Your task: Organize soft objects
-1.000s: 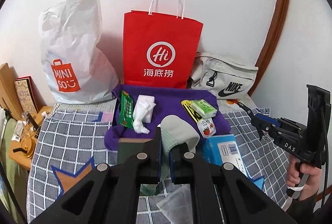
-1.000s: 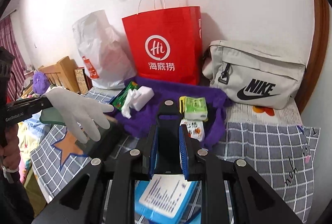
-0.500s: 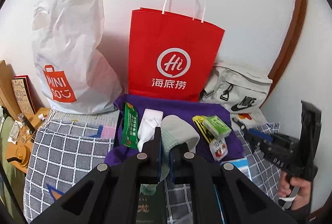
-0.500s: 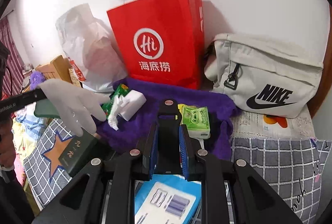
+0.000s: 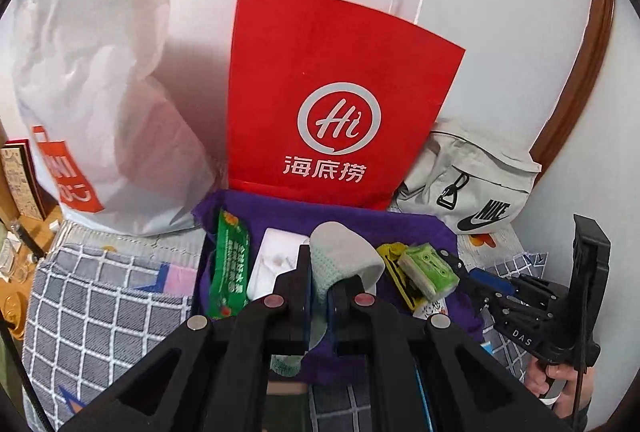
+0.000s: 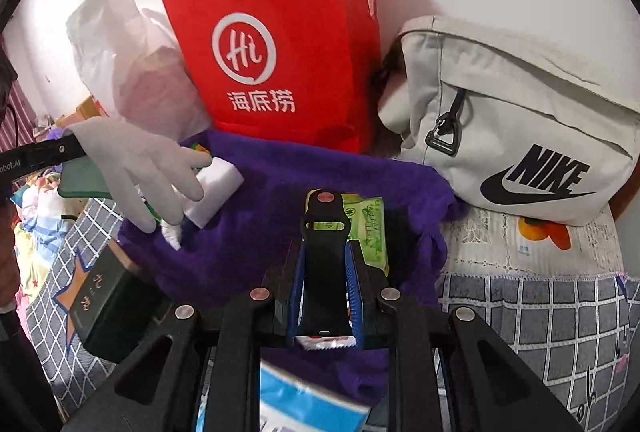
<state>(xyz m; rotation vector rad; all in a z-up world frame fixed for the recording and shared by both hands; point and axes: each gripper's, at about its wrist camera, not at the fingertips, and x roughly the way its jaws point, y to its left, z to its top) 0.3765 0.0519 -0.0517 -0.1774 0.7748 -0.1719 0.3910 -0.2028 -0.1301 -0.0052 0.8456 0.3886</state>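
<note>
My left gripper is shut on a grey glove that hangs over the purple towel. From the right wrist view the glove droops its fingers above a white packet, with the left gripper at its cuff. My right gripper is shut on a flat black strap-like thing, above a green tissue pack on the towel. The right gripper shows at the right of the left wrist view, held by a hand.
A red paper bag, a white plastic bag and a pale Nike bag stand against the wall behind the towel. A green sachet, a dark green box and a blue packet lie on the checked cloth.
Both grippers have moved forward and lower toward the towel and bags, which now look larger. The glove now hangs over the towel's items. Both grips are unchanged.
</note>
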